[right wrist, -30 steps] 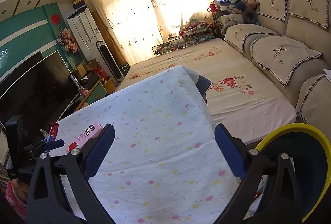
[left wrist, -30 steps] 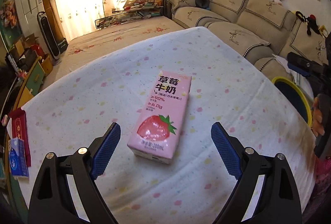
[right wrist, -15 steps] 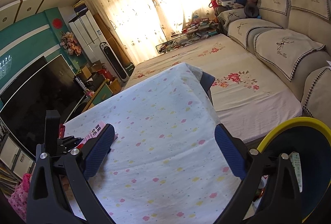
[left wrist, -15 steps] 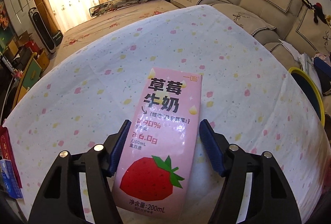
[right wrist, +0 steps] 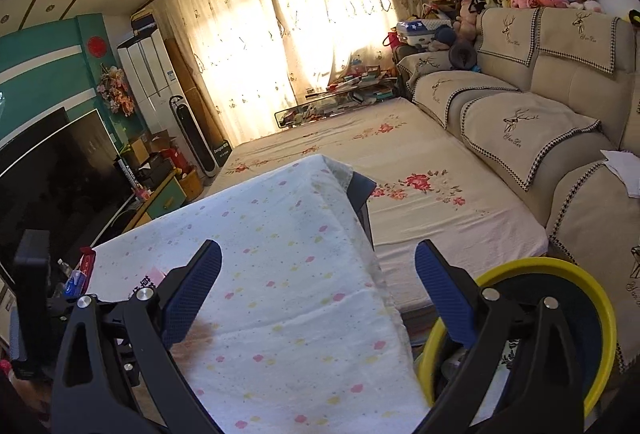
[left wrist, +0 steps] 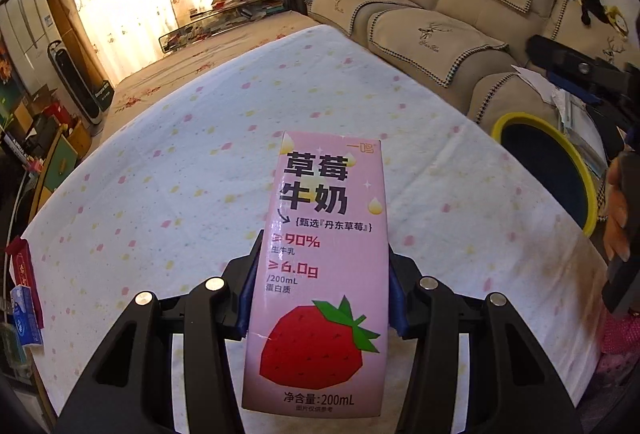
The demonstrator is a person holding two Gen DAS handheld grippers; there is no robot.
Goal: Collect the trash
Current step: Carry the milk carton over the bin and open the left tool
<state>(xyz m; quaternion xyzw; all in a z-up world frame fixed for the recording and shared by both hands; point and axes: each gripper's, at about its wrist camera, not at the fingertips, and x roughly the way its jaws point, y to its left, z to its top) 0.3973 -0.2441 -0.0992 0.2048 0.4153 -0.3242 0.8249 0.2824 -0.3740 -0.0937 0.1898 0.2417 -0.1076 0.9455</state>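
our left gripper is now straddling the pink strawberry milk carton, where a second ago it was hanging back from it with its jaws spread wide. the jaws are closing, and the blue pads are sitting flush against both long sides of the carton, so we are judging the pinch as just taking hold. the carton is still lying flat on the spotted tablecloth, its strawberry end nearest us. that is meaning the pickup is nearly secured and the lift and carry are coming next.

our right gripper is hovering empty over the near edge of the cloth, jaws spread wide, nothing between them.

the yellow-rimmed bin is standing just off the table's right edge, beside the sofa, and we are taking it as the place for the trash. the right gripper and the hand holding it are sitting near that rim, so we are expecting to steer the carton around them. a red packet and a blue packet are lying at the cloth's far left edge, well apart from the carton.
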